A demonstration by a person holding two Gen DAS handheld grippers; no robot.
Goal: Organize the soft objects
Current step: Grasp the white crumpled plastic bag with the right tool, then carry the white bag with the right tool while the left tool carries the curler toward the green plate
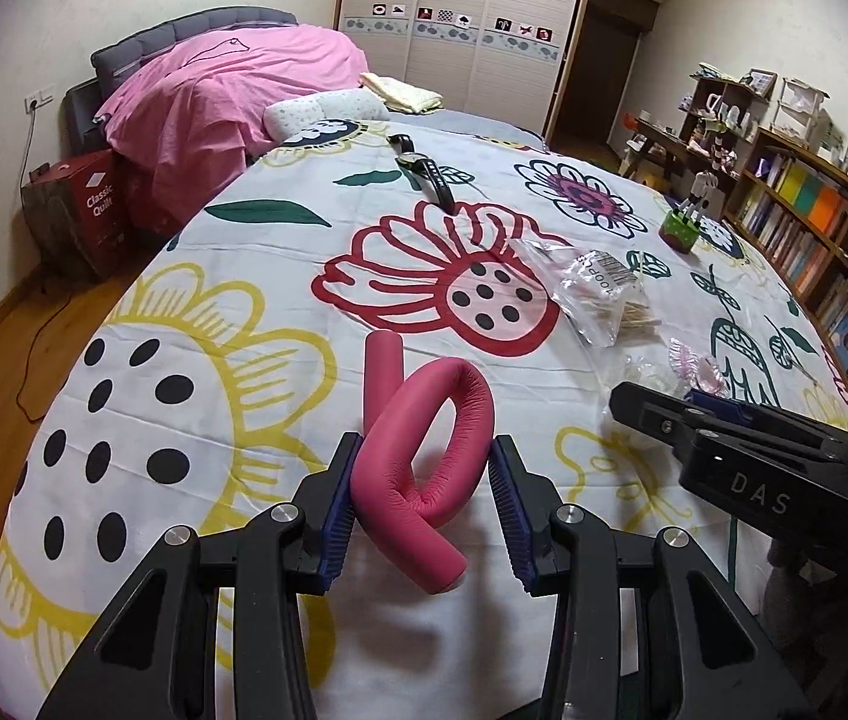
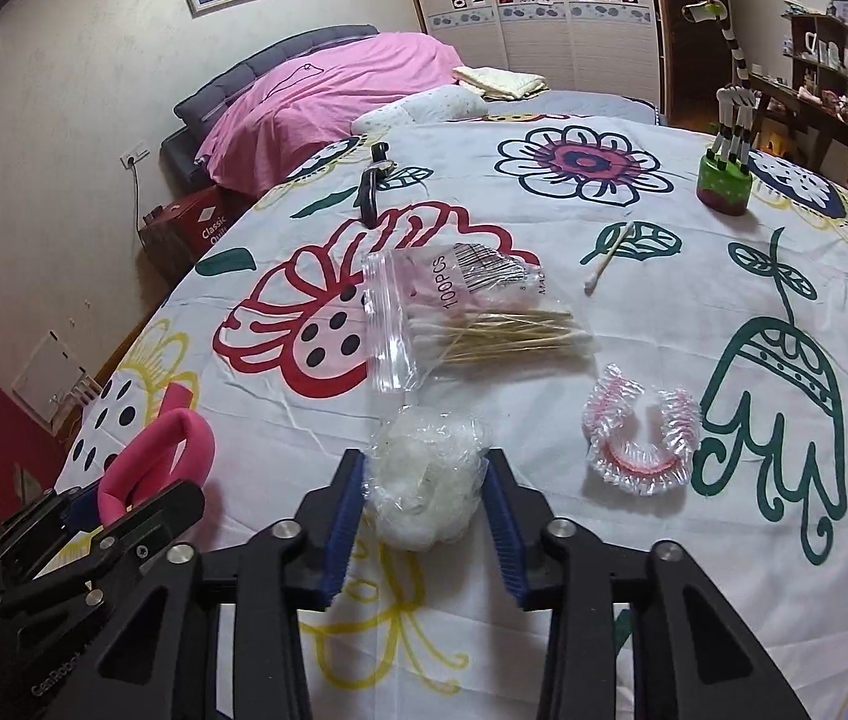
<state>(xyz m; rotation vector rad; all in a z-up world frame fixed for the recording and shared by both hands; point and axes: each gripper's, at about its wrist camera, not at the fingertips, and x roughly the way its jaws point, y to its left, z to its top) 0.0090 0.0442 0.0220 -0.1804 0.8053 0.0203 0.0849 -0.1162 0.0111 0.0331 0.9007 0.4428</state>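
Your left tongs are clamped on a pink foam roller, a soft tube bent into a loop with its ends crossing; both blue pads press its sides just above the flowered bedspread. Your right tongs have closed onto a crumpled clear plastic cap, a whitish, crinkled bundle lying on the bedspread with a pad touching each flank.

Both tongs tilt downward, left tongs and right tongs each partly closed, side by side.
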